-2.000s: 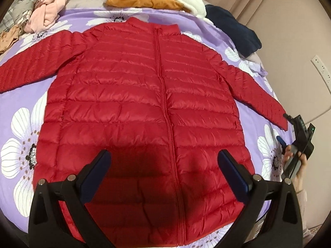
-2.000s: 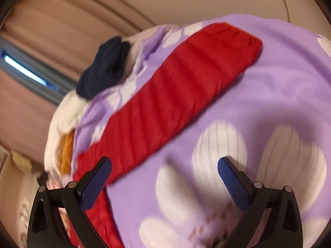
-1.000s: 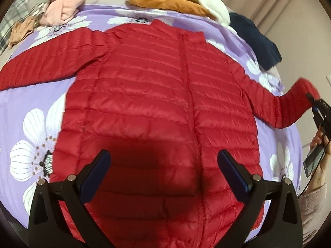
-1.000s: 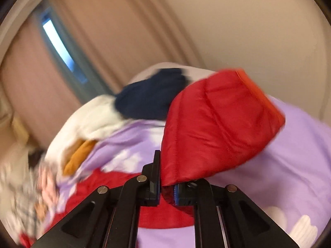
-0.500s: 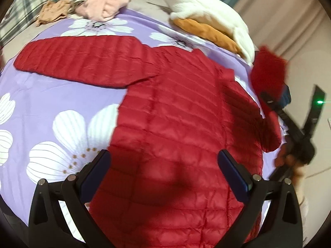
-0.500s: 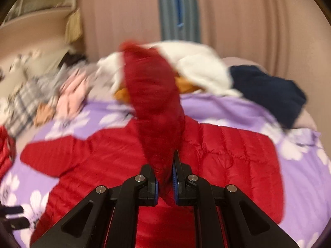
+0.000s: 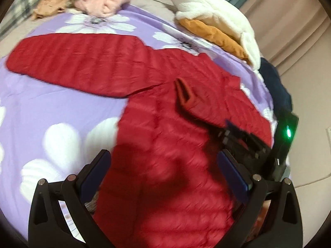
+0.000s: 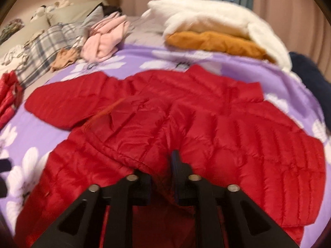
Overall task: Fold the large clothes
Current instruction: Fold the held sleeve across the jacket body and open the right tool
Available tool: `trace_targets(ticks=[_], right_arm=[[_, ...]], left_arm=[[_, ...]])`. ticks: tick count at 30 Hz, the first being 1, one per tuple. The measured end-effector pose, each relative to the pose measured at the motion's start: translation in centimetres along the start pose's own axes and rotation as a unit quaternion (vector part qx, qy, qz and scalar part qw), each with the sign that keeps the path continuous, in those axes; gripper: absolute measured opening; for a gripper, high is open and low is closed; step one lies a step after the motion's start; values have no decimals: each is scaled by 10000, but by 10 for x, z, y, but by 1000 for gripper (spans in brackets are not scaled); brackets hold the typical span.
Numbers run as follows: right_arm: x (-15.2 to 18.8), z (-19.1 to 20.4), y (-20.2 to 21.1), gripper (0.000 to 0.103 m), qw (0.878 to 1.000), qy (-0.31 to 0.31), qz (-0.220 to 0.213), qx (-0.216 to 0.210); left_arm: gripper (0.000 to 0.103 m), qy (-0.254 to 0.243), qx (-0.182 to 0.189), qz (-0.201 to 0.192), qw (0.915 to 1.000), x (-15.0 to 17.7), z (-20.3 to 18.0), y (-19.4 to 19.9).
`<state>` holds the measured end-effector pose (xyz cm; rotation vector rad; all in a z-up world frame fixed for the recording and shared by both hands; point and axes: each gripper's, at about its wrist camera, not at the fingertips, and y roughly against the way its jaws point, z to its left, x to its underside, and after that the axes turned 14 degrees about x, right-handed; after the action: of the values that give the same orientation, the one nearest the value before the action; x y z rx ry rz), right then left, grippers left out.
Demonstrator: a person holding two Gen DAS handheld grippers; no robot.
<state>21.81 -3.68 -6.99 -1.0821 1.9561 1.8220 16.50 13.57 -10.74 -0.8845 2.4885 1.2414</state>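
Note:
A red quilted down jacket (image 7: 165, 144) lies front up on a purple flowered bedspread (image 7: 51, 107). Its left sleeve (image 7: 72, 62) stretches out flat to the left. Its right sleeve (image 7: 198, 105) is folded across the chest, cuff toward the middle. My left gripper (image 7: 165, 165) is open and empty above the jacket's lower body. My right gripper (image 8: 161, 169) has its jaws slightly apart around the folded sleeve's fabric (image 8: 128, 136); it also shows at the right of the left wrist view (image 7: 238, 136).
A white fleece (image 8: 217, 18) over an orange garment (image 8: 215, 41), a navy garment (image 8: 310, 72), pink clothes (image 8: 103, 39), a plaid cloth (image 8: 43, 47) and another red item (image 8: 8, 97) lie around the bedspread. Curtains and wall stand behind.
My right gripper took hold of the right sleeve's cuff, lifted it, swung it over and laid it across the chest; its jaws have now parted slightly. My left gripper shifted left, staying open.

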Motion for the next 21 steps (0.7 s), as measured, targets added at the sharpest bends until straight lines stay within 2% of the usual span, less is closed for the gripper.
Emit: trace_targets(ticks=[1, 6, 9, 10, 11, 13, 16, 18, 20, 21], right_arm=[[1, -5, 6, 51, 10000, -19, 26, -84], [16, -44, 45, 53, 9956, -410, -257, -806], [24, -86, 52, 53, 9920, -964, -353, -730], [25, -97, 51, 53, 9911, -1123, -366, -619], [27, -110, 47, 53, 9898, -1310, -339, -457], [31, -132, 34, 53, 9845, -1730, -147, -230], [41, -152, 13, 44, 9767, -2142, 69, -121], [48, -154, -1, 44, 9744, -2227, 310, 16], [55, -152, -18, 44, 9715, -2290, 616, 33], [57, -151, -26, 44, 9708, -2283, 732, -6]], left_arm=[[103, 27, 121, 40, 9999, -6, -3, -5], [100, -82, 740, 163, 9971, -33, -28, -32], [83, -186, 1198, 273, 9923, -47, -44, -55], [71, -183, 1256, 319, 9914, -51, -46, -63], [58, -151, 1268, 376, 9911, -54, -47, -73], [48, -59, 1216, 481, 9914, -57, -45, -92], [47, 58, 865, 548, 9947, -57, -34, -114], [44, 225, 678, 721, 9948, -52, -22, -128], [35, 164, 485, 825, 9953, -48, -14, -139], [35, 118, 468, 840, 9953, -48, -12, -140]])
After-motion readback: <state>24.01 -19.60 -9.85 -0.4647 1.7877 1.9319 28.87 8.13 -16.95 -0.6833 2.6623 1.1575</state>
